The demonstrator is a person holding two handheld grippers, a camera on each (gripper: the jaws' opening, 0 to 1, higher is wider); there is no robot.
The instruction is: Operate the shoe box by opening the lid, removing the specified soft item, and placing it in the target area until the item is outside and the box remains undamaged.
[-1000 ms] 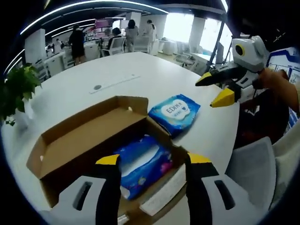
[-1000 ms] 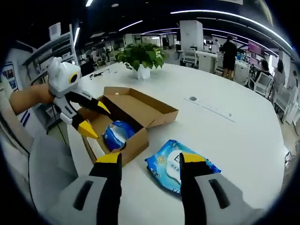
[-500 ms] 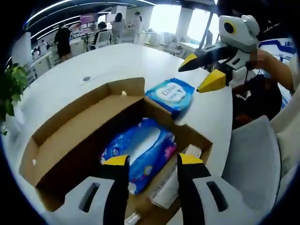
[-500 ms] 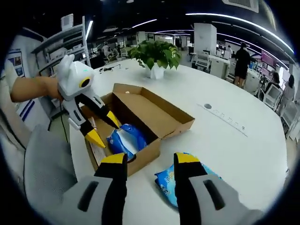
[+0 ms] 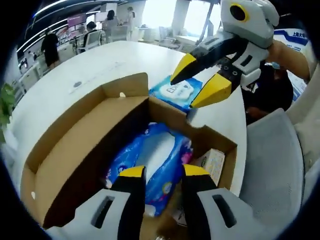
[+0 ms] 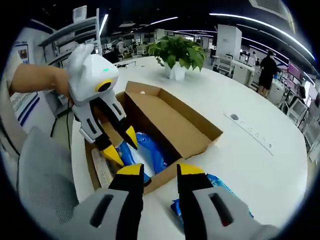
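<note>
Dropped closer into the open shoe box [image 5: 90,145], left claw [image 5: 159,171] parted over the blue wipes pack [image 5: 152,162] for gripping, right claw [image 6: 158,170] empty, parted, waiting beside.

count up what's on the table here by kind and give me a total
Blue wipes packs: 2, one in the box, one on the table
Cardboard shoe box: 1
Small carton in the box: 1
Potted plant: 1
Total: 5

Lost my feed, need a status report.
Left gripper open over blue pack inside shoe box. Right gripper open, empty, nearby. Second pack outside on table. Nothing blocking.
</note>
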